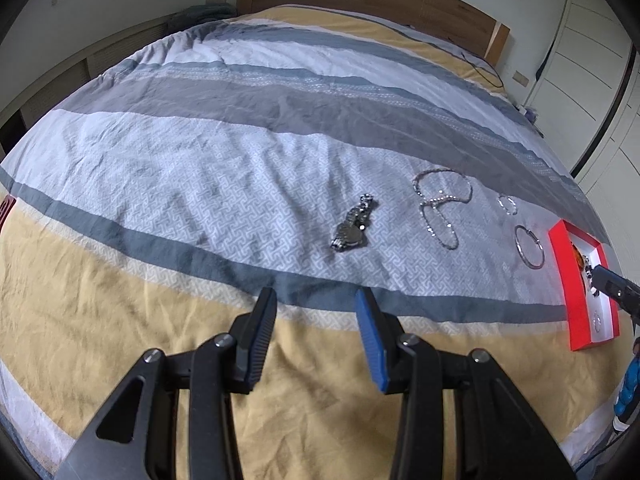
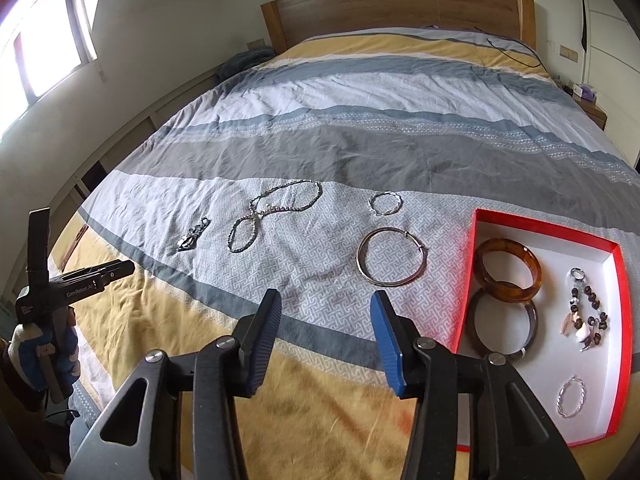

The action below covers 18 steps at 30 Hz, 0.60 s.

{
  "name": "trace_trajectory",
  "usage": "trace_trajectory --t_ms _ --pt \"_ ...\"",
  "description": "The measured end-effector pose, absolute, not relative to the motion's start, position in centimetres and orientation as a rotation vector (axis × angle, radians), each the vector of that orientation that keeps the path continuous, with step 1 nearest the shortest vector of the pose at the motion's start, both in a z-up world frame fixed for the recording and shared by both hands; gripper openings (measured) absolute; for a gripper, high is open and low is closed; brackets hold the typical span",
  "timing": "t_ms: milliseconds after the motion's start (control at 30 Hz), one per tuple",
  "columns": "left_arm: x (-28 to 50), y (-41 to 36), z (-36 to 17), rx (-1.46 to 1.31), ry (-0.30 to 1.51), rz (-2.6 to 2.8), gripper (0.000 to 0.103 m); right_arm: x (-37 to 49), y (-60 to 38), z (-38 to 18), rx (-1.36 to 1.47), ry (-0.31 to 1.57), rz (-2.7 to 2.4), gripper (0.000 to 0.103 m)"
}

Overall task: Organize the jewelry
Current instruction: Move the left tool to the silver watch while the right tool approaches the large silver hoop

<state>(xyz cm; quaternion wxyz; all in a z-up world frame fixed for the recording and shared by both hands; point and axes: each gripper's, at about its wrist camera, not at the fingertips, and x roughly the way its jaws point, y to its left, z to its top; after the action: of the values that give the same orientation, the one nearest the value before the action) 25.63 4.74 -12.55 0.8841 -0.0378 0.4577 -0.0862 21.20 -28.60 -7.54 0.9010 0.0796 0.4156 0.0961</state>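
On the striped bedspread lie a dark metal watch (image 1: 353, 228) (image 2: 191, 237), a beaded necklace (image 1: 440, 204) (image 2: 272, 212), a small twisted silver bracelet (image 2: 385, 203) (image 1: 508, 204) and a large silver bangle (image 2: 391, 257) (image 1: 529, 246). A red box (image 2: 618, 344) (image 1: 560, 276) with a white inside holds an amber bangle (image 2: 510, 270), a grey bangle (image 2: 502, 328), a beaded charm bracelet (image 2: 588, 312) and a thin silver bracelet (image 2: 571, 396). My left gripper (image 1: 318, 300) hovers open, short of the watch. My right gripper (image 2: 326, 304) is open, nothing between its fingers, near the large bangle.
A wooden headboard (image 2: 400, 8) stands at the far end of the bed. A black cable (image 2: 516, 54) lies near the pillows. Wardrobe doors (image 1: 592, 60) line the right wall, a window (image 2: 44, 44) the left. A gloved hand (image 2: 44, 356) holds the left gripper at the bed's left edge.
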Motion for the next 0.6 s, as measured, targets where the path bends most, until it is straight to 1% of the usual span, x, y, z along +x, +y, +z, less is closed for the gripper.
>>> trace_trajectory --t_ms 167,333,600 --pt "26.4 2.6 -12.8 -0.068 0.950 -0.223 0.039 22.8 -28.7 -8.3 0.173 0.876 0.192 0.040" --pt "27.0 1.5 -13.0 -0.060 0.947 -0.242 0.039 24.1 -28.9 -8.7 0.172 0.879 0.189 0.040" --pt "27.4 2.0 -13.7 -0.061 0.955 -0.224 0.039 24.9 -28.8 -9.5 0.184 0.884 0.195 0.040"
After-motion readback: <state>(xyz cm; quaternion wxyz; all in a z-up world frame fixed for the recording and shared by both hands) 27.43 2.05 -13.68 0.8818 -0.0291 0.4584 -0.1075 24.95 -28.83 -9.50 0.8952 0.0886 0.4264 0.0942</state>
